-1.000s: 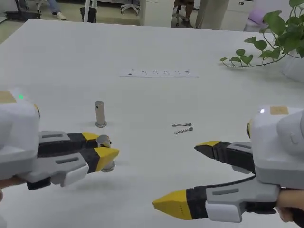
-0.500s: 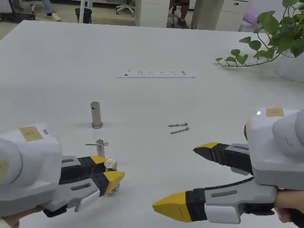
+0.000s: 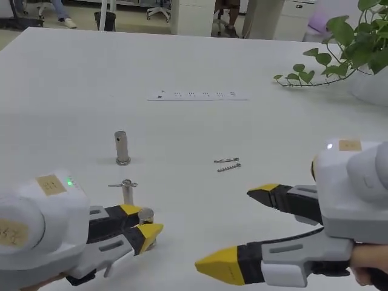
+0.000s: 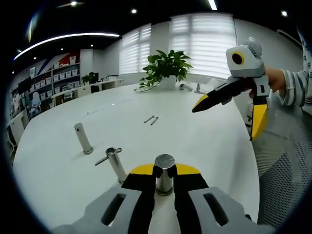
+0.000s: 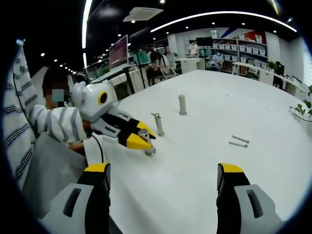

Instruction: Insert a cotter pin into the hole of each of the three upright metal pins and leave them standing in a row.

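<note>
Here, left hand-held gripper [image 3: 143, 220] clamps metal pin [image 4: 164, 171]; cotter pins [image 3: 228, 163], plant [image 3: 356, 37] beyond.

Right gripper [image 5: 163, 170]: jaws spread wide, nothing between them.
Left gripper [image 5: 140, 140]: ahead and to the left, yellow tips closed around the nearest metal pin [image 5: 149, 150].
Nearest metal pin: upright on the white table [image 5: 204, 161].
Middle metal pin [image 5: 159, 126]: upright just beyond the nearest, cotter pin [image 5: 154, 115] through its top.
Far metal pin [image 5: 182, 105]: upright farther ahead, apart from the other two.
Loose cotter pins [image 5: 239, 141]: two, flat on the table, ahead to the right, side by side.
Striped sleeve [image 5: 51, 124]: far left, behind the left gripper.
Plant [image 5: 304, 109]: far right edge.
</note>
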### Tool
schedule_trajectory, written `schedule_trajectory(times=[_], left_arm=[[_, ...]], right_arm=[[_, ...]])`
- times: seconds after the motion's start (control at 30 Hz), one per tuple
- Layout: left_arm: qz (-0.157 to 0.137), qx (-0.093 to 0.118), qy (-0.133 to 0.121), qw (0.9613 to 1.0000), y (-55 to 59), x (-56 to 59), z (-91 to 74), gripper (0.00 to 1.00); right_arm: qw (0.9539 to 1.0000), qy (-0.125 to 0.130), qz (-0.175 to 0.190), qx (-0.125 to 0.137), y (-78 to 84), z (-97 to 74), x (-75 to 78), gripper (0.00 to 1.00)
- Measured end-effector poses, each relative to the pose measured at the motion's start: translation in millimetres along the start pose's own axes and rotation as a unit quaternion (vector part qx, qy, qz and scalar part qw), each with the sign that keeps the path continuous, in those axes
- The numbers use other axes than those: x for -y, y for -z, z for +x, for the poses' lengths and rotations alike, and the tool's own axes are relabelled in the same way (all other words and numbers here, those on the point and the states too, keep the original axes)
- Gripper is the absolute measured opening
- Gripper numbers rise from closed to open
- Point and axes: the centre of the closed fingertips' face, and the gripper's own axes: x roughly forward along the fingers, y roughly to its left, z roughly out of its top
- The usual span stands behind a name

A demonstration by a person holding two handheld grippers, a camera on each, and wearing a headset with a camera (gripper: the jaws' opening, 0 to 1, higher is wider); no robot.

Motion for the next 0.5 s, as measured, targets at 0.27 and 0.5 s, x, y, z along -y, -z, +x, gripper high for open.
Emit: schedule_trajectory(times=[0.27,0.5], left_arm=[[-0.006,0.003,0.005,1.0,0.2,0.9,0.3,0.12],[-0.009,0.01,0.009,0.9999,-0.9,5.1,-2.0,0.18]], right_arm=[[1.0,-0.003,-0.005,-0.001,-1.7,0.4,-1.8,0.91],[0.9999,-0.005,-0.01,-0.005,0.4,-1.7,-2.2,0.91]])
